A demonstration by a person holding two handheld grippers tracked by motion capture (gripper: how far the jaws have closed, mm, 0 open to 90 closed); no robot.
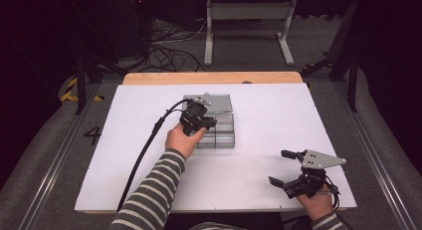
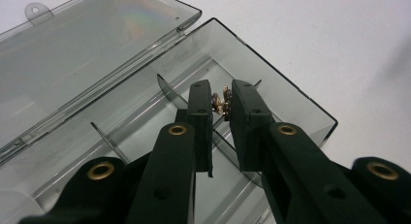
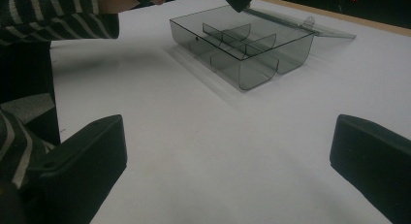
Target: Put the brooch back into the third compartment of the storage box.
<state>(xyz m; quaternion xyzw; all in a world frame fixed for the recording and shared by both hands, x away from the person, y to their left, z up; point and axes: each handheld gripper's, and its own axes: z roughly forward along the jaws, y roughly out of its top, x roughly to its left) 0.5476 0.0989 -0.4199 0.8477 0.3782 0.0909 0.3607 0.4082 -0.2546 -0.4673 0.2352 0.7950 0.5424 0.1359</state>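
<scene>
Left claw (image 2: 222, 105) pinching small brass piece (image 2: 223, 102)

Open white table (image 1: 149, 180) from 6 to 9 o'clock of the clear compartment box (image 1: 221, 135). Blocked at 12 by the flat-lying lid (image 1: 214, 103); inside, thin dividers (image 2: 167, 88) crowding the left gripper (image 2: 222, 103).

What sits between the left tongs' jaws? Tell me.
A small gold-coloured metal piece, pinched between the left tongs above the open clear box; the left gripper view shows it.
</scene>
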